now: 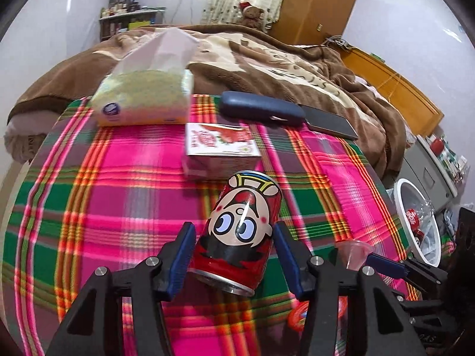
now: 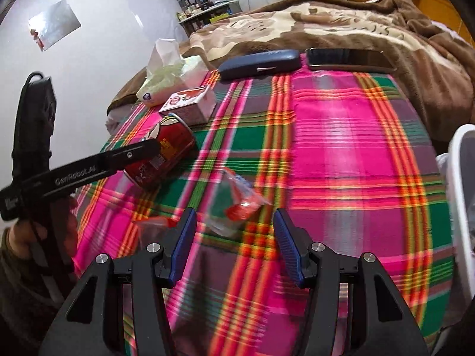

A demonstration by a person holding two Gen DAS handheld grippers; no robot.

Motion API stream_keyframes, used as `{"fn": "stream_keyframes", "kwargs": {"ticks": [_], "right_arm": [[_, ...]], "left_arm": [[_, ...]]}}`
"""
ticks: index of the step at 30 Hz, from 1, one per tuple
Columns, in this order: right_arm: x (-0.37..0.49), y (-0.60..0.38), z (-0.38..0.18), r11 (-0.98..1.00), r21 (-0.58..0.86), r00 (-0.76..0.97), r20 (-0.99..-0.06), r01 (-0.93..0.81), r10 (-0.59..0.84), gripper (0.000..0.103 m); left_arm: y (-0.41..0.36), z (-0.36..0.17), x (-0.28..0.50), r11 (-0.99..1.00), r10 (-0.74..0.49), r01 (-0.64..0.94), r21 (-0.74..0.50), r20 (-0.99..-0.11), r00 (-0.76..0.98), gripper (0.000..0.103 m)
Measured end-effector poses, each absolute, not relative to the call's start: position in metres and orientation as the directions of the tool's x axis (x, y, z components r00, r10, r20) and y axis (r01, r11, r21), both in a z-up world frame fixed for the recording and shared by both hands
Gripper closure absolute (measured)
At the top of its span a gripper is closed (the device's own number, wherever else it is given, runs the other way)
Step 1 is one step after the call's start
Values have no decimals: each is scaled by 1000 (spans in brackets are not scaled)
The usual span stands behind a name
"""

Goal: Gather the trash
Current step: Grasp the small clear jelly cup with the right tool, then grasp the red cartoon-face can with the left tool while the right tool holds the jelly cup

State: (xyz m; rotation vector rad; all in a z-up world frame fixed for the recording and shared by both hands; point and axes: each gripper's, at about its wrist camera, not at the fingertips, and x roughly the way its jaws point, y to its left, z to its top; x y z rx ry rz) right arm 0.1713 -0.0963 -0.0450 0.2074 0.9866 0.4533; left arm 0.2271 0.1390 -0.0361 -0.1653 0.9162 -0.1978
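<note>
A red drink can with a cartoon face [image 1: 240, 231] lies on its side on the plaid cloth [image 1: 118, 195]. My left gripper [image 1: 234, 252] is open with its blue pads on either side of the can, which sits between them with small gaps. The can also shows in the right wrist view [image 2: 166, 154], partly behind the left gripper's finger. My right gripper [image 2: 234, 231] is open just before a crumpled clear wrapper with red print [image 2: 234, 204]. A second red-edged wrapper [image 2: 154, 222] lies left of it. A white trash bin [image 1: 421, 222] stands at the table's right, holding red cans.
A tissue pack [image 1: 142, 101], a pink and white carton [image 1: 219, 145], a dark blue glasses case [image 1: 261, 106] and a phone [image 1: 329, 121] lie along the table's far side. A bed with a brown blanket [image 1: 267, 56] is behind. The bin's rim [image 2: 460, 178] is at the right.
</note>
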Motion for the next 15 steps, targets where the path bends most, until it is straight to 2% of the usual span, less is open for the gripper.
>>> {"fn": "stream_keyframes", "kwargs": {"ticks": [5, 6, 7, 8, 15], "right_arm": [[178, -87, -45, 892, 382, 478, -752, -243, 453, 48], [180, -86, -45, 896, 379, 482, -755, -232, 445, 52], [182, -85, -46, 901, 377, 486, -759, -215, 433, 63], [184, -84, -47, 906, 373, 491, -762, -201, 422, 67], [189, -80, -49, 914, 354, 488, -773, -201, 406, 68]], "left_arm": [[158, -35, 219, 972, -208, 41, -231, -768, 606, 49], [161, -35, 217, 973, -201, 37, -226, -769, 606, 49], [164, -35, 216, 974, -196, 33, -222, -769, 609, 49], [167, -35, 215, 975, -190, 28, -219, -769, 610, 49], [175, -36, 214, 974, -193, 24, -226, -767, 613, 49]]}}
